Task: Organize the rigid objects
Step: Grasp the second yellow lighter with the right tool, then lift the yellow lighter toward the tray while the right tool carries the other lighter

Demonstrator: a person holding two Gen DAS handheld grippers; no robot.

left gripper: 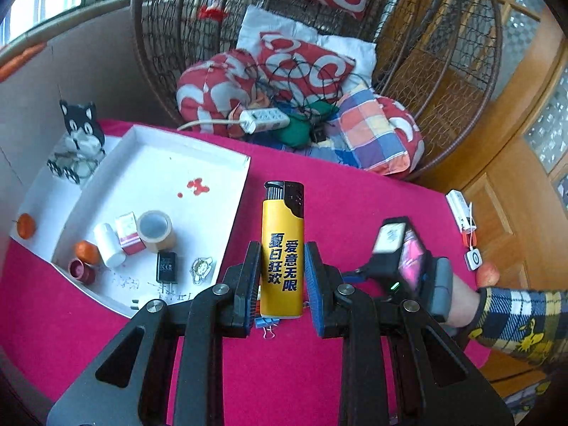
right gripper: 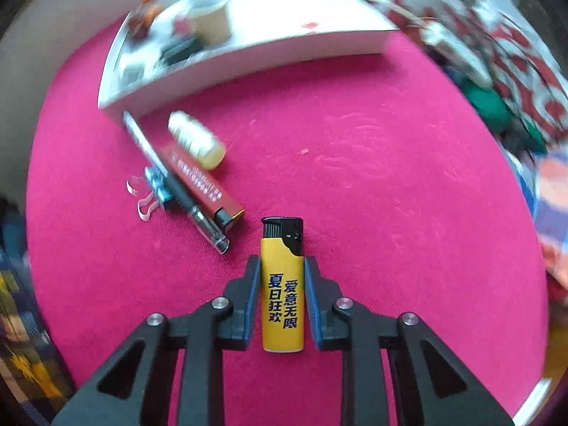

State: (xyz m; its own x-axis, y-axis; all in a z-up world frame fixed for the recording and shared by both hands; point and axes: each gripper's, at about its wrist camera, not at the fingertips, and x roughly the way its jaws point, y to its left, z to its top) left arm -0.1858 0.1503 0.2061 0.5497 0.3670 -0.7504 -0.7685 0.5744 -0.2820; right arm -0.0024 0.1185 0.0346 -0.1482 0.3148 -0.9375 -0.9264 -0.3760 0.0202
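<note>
Magenta cloth covers the worktop (left gripper: pixel 319 213), which fills the lower half of both views. In the left wrist view a white tray (left gripper: pixel 227 209) sits at the left of the frame, holding a roll of tape (left gripper: pixel 156 230), a white bottle (left gripper: pixel 108 245), a small red and white box (left gripper: pixel 129 232) and a black charger (left gripper: pixel 166 266). A wicker hanging chair (left gripper: pixel 443 71) heaped with red and white cushions (left gripper: pixel 269 71) takes up the top of that frame, and wooden doors stand at the far right.

The left gripper (left gripper: pixel 283 269) stands at a narrow opening, its blue pads pressed on both sides of a yellow lighter (left gripper: pixel 283 252), black cap pointing up the frame. At the right of the same view a plaid sleeve (left gripper: pixel 518 323) leads to the hand with the other gripper.

In the right wrist view the right gripper (right gripper: pixel 283 284) is likewise narrow, pads clamped on a second yellow lighter (right gripper: pixel 283 284) at lower centre. To the left of centre on the cloth lie a pen (right gripper: pixel 177 184), a dark red lighter (right gripper: pixel 206 184), a small pale bottle (right gripper: pixel 197 140) and a blue binder clip (right gripper: pixel 156 188), close together below the tray's near wall. The background there is blurred.
</note>
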